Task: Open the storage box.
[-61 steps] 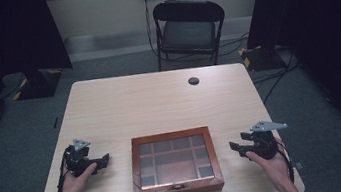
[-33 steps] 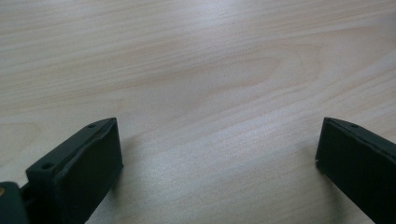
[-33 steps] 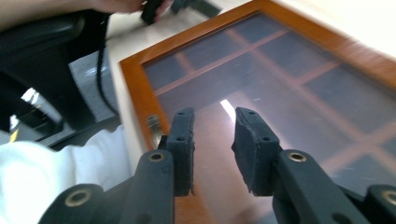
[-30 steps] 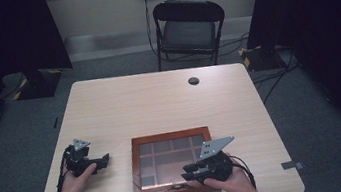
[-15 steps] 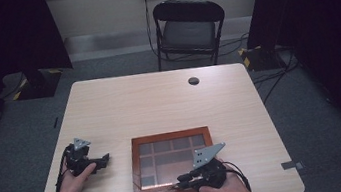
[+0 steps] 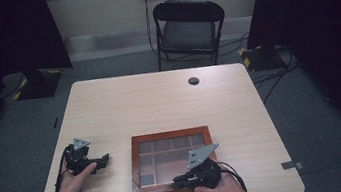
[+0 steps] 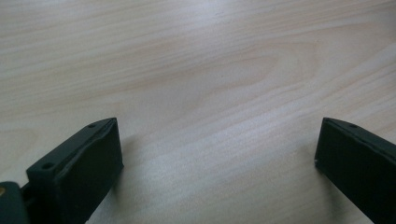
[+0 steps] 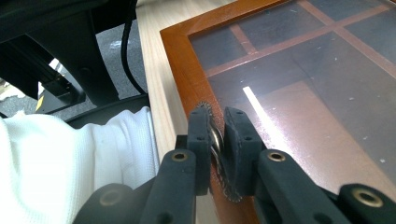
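A wooden display box (image 6: 172, 162) with a glass-paned lid lies flat near the front edge of a pale wooden worktop (image 6: 159, 102), its dividers visible through the glass. The right gripper (image 8: 217, 135) sits at the box's front rim, its two black jaws pressed nearly together on a small metal clasp (image 8: 215, 140) fixed to the lid's front edge. In the high view the right gripper (image 6: 182, 179) reaches in from the person's right hand (image 6: 222, 189), which lies low at the worktop's near edge with the gripper pointing leftward along the box front.

The step in hand appears to be opening the lid by its clasp. To do it well, the pinch should stay firm and centred on the metal tab, and the lift should follow the arc of the hinges at the far side rather than pulling straight toward the person (a slip could let the lid drop on the glass).

The left gripper (image 6: 101, 162) rests on the worktop to the left of the box and apart from it, held in the left hand (image 6: 74, 176), pointing toward the box. Its jaws are spread wide with nothing between them, only bare wood grain beneath. It could steady the box's base if the box slides.
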A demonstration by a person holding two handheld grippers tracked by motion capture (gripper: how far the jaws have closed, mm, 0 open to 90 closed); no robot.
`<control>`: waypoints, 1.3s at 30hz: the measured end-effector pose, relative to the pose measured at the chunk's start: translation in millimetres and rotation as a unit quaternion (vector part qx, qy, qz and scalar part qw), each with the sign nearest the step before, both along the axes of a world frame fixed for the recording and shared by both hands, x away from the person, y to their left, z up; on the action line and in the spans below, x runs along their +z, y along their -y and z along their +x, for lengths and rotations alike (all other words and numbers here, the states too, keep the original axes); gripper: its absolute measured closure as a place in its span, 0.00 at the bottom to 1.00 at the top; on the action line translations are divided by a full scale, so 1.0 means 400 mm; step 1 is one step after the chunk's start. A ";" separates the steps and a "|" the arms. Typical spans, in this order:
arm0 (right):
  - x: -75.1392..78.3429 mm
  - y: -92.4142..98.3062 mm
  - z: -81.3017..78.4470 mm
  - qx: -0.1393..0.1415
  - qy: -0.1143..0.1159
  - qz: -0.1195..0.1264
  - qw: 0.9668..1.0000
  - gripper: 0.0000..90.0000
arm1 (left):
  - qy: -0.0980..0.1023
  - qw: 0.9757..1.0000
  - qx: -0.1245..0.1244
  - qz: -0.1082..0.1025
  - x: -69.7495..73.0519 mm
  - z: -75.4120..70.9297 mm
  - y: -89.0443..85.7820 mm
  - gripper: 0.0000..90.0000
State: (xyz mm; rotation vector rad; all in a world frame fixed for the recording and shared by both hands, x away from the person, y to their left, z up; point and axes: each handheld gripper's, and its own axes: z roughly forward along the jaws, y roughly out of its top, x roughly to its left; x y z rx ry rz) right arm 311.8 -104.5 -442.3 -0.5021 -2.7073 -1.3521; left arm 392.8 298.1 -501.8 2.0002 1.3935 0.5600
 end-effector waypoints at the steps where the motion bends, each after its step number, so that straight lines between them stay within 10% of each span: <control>1: 0.000 -0.001 0.002 0.001 -0.003 0.000 1.000 0.91 | -0.001 1.000 0.002 0.002 0.001 -0.001 0.000 0.00; 10: 0.003 -0.004 0.005 0.001 -0.009 -0.002 1.000 0.91 | 0.001 1.000 -0.018 -0.007 0.016 -0.013 -0.008 0.23; 17: 0.022 -0.001 0.009 0.006 -0.007 0.010 1.000 0.91 | 0.010 0.998 -0.057 -0.014 0.031 -0.029 0.014 0.19; 39: 0.081 -0.002 0.024 0.017 0.000 0.007 1.000 0.92 | 0.042 0.978 -0.186 -0.087 0.089 -0.092 0.114 0.19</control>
